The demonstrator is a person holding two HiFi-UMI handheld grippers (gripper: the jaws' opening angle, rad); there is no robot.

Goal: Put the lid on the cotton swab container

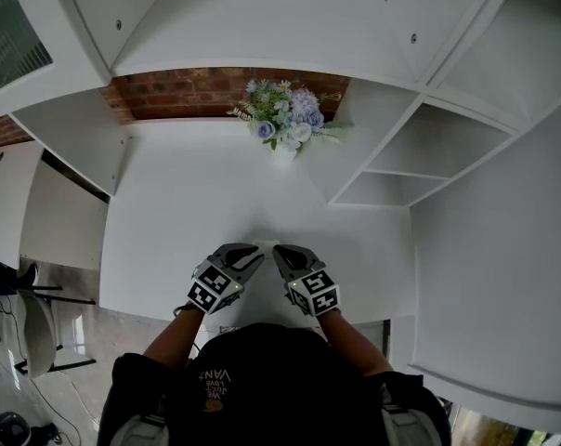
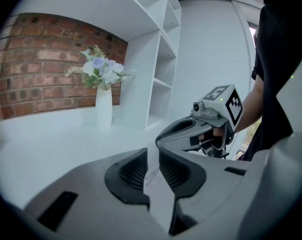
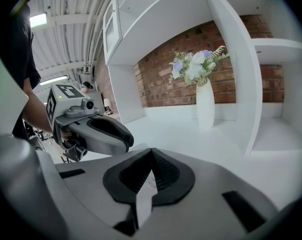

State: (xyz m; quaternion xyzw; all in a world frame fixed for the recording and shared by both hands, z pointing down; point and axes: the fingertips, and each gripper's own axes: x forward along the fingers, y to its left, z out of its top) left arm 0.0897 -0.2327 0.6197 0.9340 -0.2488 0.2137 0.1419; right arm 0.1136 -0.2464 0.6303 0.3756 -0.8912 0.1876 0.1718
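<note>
Two grippers were low over the near part of the white desk (image 1: 197,203), tips angled toward each other and just apart.

I read the left gripper (image 1: 253,255) as clamped on a thin white piece (image 2: 157,196). Its jaws were only partly closed, the ribbed pads pressed both faces, and there was faint print on the piece.

On the right gripper (image 1: 280,255) the jaws were all but together, tips meeting. A narrow white sliver with the same faint print was pinched between the pads. So both claws were grasping.

In the head view I saw only a pale patch between the two tips, white on white. It was probably the cotton swab container or its lid, but I couldn't tell which, or whether the lid was on.

Each gripper view showed the other gripper close alongside, marker cube on top, with a hand behind it.

At the back of the desk a white vase of pale blue and white flowers (image 1: 285,124) stood upright in front of the brick wall (image 1: 188,91), well apart from the grippers. White shelves (image 1: 429,156) were just right of the vase.
</note>
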